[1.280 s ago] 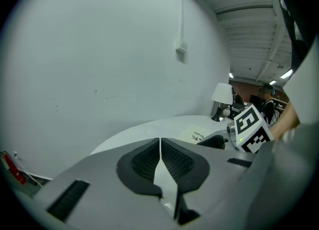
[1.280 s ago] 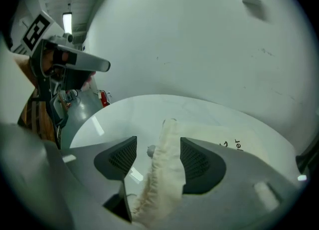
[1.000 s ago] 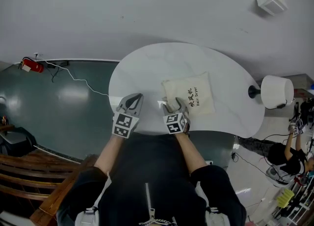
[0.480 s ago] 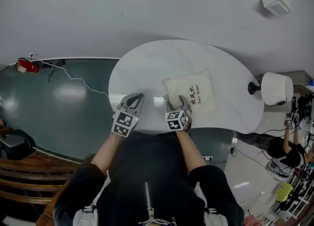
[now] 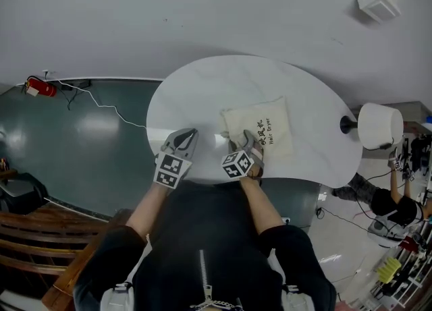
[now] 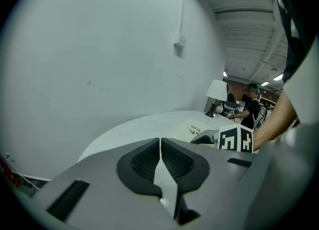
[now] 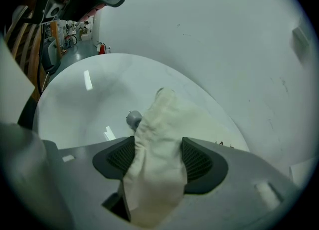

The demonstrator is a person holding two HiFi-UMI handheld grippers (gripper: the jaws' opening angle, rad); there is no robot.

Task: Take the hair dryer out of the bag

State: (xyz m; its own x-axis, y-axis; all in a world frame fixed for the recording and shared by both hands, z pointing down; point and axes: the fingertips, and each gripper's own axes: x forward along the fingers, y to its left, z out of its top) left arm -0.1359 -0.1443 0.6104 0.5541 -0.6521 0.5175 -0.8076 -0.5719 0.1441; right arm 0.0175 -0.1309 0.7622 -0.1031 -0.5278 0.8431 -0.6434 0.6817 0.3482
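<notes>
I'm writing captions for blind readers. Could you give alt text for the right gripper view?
The right gripper pinches a bunched fold of a cream cloth bag between its fingers, the rest of it lying on a white table. A grey knob shows beside the fabric, with a plain wall behind.

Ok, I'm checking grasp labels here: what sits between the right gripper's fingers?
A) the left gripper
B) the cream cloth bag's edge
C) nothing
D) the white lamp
B: in the right gripper view, bunched fabric of the bag fills the gap between the fingers of the right gripper.
</notes>
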